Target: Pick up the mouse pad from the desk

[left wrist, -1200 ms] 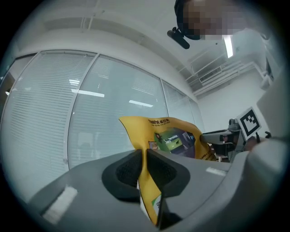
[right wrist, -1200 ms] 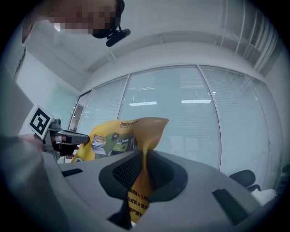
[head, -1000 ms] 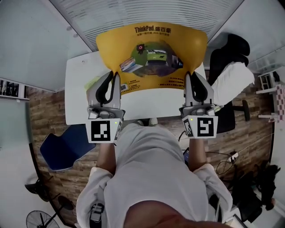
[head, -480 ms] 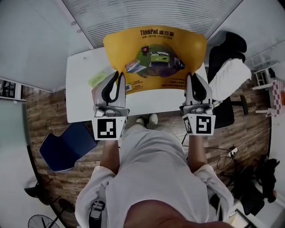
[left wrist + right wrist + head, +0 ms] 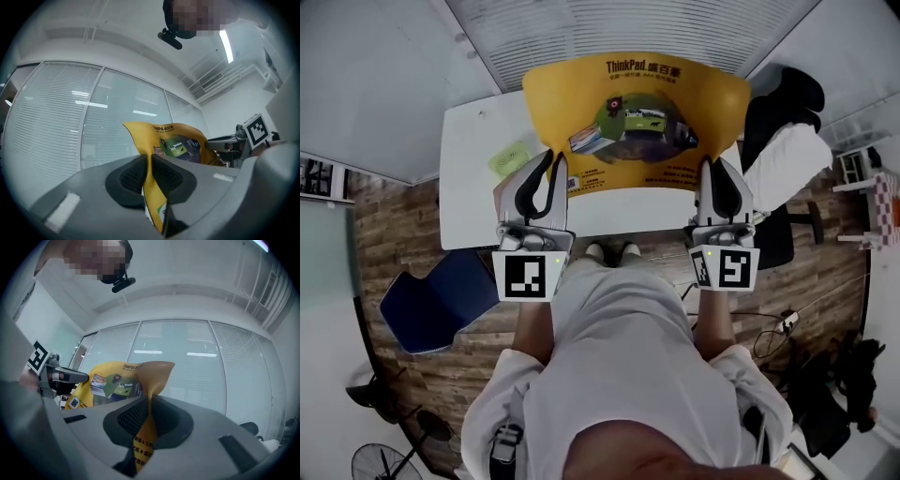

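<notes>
mouse pad (image 5: 636,112) clamped between left claw (image 5: 550,161), right claw (image 5: 719,165)

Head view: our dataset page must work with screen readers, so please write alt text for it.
Seen from above, a person holds a yellow mouse pad up between two grippers: the left gripper is shut on its near-left corner, the right gripper on its near-right corner. A white desk lies below it.

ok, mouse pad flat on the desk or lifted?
Lifted. The mouse pad stands spread above the desk, left gripper and right gripper each clamping a near corner.
</notes>
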`<control>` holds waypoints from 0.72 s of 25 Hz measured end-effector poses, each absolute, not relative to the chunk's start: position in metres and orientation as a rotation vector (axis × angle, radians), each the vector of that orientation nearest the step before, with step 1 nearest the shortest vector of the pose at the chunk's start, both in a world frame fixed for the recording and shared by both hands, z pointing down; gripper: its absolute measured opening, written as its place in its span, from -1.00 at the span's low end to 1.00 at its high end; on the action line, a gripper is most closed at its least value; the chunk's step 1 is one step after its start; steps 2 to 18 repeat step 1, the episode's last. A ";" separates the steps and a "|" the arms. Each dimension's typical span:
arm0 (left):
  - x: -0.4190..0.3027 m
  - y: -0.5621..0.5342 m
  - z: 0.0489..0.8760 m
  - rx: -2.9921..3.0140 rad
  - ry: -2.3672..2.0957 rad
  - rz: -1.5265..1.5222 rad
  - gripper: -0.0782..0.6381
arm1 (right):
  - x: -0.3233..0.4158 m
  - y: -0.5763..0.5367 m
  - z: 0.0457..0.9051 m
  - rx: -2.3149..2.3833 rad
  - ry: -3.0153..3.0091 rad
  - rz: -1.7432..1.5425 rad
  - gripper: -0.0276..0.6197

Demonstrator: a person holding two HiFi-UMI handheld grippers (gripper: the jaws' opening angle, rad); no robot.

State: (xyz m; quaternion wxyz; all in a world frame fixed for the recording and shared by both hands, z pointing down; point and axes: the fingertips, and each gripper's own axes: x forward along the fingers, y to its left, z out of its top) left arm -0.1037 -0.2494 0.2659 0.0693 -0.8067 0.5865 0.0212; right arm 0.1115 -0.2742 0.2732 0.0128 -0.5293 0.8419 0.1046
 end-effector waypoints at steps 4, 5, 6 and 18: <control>-0.102 -0.248 0.266 -2.427 1.770 0.062 -0.68 | 0.113 -0.274 0.273 -1.643 2.625 0.321 -0.82; -0.102 -0.248 0.266 -2.427 1.770 0.062 -0.68 | 0.113 -0.274 0.273 -1.643 2.625 0.321 -0.82; -0.102 -0.248 0.266 -2.427 1.770 0.062 -0.68 | 0.113 -0.274 0.273 -1.643 2.625 0.321 -0.82; -0.102 -0.248 0.266 -2.427 1.770 0.062 -0.68 | 0.113 -0.274 0.273 -1.643 2.625 0.321 -0.82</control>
